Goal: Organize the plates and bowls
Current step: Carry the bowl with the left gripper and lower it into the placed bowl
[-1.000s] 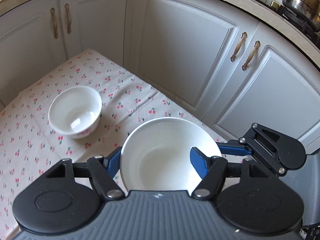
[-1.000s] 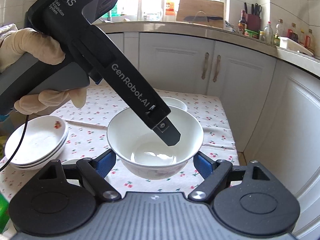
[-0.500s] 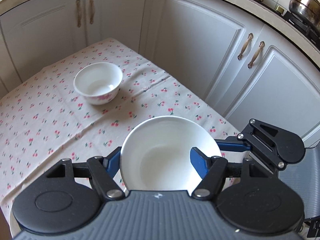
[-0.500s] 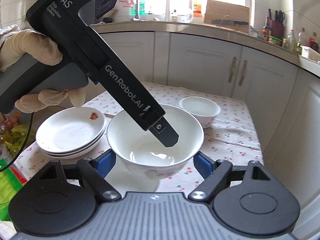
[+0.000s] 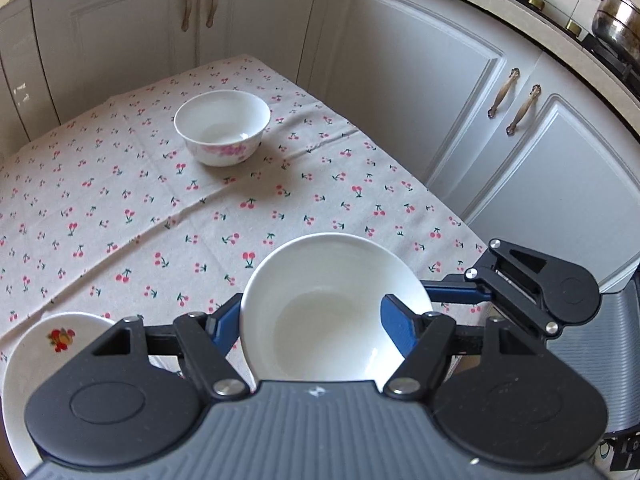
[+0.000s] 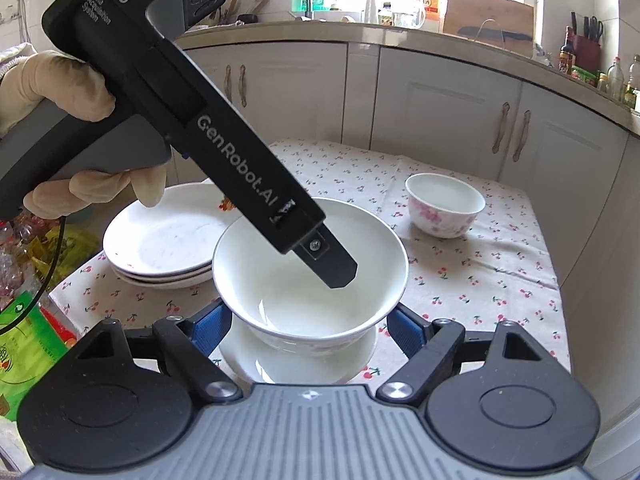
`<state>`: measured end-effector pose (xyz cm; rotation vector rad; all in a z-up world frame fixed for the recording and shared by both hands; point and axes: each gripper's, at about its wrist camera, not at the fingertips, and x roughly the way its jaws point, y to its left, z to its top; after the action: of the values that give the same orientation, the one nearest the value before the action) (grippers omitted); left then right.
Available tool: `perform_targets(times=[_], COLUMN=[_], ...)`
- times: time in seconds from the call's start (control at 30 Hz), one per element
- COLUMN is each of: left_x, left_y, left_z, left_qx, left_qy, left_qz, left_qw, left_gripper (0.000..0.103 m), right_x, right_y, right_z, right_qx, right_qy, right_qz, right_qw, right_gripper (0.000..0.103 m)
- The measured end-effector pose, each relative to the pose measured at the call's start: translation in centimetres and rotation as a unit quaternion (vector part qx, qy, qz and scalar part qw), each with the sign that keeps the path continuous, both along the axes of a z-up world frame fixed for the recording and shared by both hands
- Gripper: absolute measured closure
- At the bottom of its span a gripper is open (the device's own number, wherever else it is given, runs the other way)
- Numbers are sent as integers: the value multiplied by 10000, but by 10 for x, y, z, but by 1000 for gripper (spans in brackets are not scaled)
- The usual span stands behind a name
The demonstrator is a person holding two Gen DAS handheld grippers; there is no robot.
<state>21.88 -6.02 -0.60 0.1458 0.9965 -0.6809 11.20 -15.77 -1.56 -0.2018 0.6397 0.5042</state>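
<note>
My left gripper (image 5: 310,322) is shut on the rim of a white bowl (image 5: 320,312), one finger inside and one outside, and holds it above the table. In the right wrist view this bowl (image 6: 280,292) hangs over another white dish (image 6: 256,356) between the open fingers of my right gripper (image 6: 308,330); whether they touch it I cannot tell. A smaller bowl with pink flowers (image 5: 222,126) stands at the far side of the cherry-print tablecloth (image 5: 120,208), also in the right wrist view (image 6: 444,208). A stack of white plates (image 6: 160,240) sits at the left.
White kitchen cabinets (image 5: 420,80) stand close behind and to the right of the table. A steel pot (image 5: 616,20) is on the stove at upper right. Green and yellow packages (image 6: 24,312) lie off the table's left edge. The counter (image 6: 360,28) holds bottles and a cutting board.
Both grippers have drawn back and up with the white bowl. The flowered bowl now looks farther away, and the plate stack has come into the left wrist view.
</note>
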Motion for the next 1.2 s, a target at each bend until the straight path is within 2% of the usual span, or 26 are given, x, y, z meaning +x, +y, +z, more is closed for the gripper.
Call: perform_targets(times=[0.83, 1.2], left_x=[2, 0], left_y=[6, 4], left_z=[-29, -29], left_qx=[-128, -81], left_qy=[342, 221], left_qz=[16, -74], left_qw=[9993, 9997], left_gripper=[30, 29], right_x=[1, 3], right_y=[5, 3], right_z=[-17, -20], right_qx=[-226, -166], right_qy=[285, 341], right_qz=[119, 105], right_qw=[9993, 9992], right_gripper=[15, 15])
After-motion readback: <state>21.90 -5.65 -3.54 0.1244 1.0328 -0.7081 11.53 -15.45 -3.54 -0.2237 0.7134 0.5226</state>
